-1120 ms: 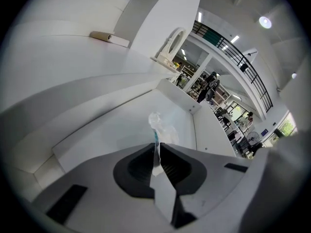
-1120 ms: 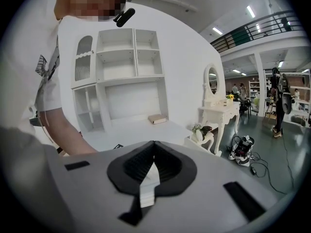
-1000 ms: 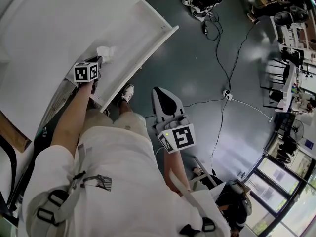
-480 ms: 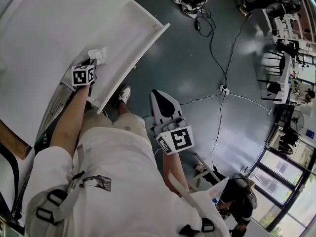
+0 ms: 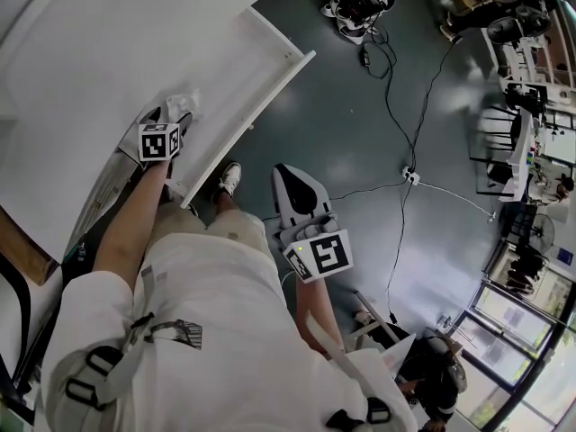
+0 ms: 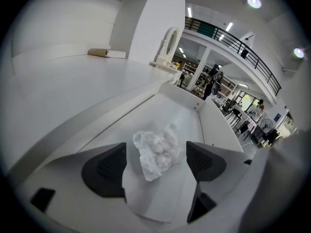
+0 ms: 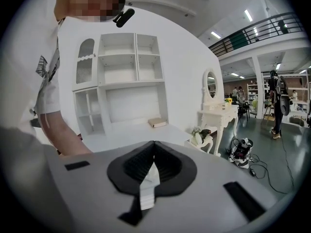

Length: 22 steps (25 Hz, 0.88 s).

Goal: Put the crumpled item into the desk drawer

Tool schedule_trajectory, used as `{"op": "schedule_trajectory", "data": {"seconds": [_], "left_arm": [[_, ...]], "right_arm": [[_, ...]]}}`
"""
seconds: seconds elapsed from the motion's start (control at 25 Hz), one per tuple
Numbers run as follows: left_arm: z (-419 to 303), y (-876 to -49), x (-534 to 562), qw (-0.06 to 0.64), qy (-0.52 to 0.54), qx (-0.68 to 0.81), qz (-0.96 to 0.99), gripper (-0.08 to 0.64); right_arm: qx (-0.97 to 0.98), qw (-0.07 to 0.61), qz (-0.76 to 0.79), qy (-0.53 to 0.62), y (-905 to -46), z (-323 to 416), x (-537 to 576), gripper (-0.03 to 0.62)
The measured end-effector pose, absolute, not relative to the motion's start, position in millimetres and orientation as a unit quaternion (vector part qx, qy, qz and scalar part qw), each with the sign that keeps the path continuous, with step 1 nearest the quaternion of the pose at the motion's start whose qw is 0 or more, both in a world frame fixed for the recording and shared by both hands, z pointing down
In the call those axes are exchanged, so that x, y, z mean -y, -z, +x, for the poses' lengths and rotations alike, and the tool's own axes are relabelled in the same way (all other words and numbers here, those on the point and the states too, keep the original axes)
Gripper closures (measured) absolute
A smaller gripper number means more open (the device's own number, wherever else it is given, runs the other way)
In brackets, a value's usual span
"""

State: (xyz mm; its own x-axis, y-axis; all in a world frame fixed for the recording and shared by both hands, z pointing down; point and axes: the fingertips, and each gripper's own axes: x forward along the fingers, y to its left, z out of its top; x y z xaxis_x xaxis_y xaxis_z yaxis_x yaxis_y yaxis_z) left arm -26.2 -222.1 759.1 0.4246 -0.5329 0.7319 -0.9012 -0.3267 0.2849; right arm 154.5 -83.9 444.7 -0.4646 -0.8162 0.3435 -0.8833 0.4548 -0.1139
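left gripper (image 5: 169, 117): jaws just opened wide, pads clear of the crumpled item (image 6: 156, 152), which lies between them on the open drawer (image 6: 181, 114) floor. right gripper (image 7: 153, 154): jaws together.

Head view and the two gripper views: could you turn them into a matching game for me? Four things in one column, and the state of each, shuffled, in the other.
Things
1. crumpled item
2. left gripper
3. right gripper
4. drawer

States
A. jaws together
B. pulled out from the white desk
C. lying loose on the drawer's bottom
D. jaws wide apart

Pairs: 1-C, 2-D, 3-A, 4-B.

The left gripper's jaws have just been opening. The crumpled item lies between them, with neither pad touching it.
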Motion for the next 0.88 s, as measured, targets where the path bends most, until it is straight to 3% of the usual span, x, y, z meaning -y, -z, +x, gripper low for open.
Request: {"op": "schedule_trajectory", "data": {"seconds": [0.48,0.88], "left_arm": [[-23.1,-692.5,213.0,0.295,-0.215,0.449,0.815,0.19],[-77.3,-617.2,208.7,0.242,-0.143,0.481,0.831,0.198]], "right_arm": [[0.863,0.098,0.48,-0.123,-434.0,127.6,86.3,0.583],[0.889,0.079,0.439,-0.103,-423.5,72.4,86.7,0.583]]}}
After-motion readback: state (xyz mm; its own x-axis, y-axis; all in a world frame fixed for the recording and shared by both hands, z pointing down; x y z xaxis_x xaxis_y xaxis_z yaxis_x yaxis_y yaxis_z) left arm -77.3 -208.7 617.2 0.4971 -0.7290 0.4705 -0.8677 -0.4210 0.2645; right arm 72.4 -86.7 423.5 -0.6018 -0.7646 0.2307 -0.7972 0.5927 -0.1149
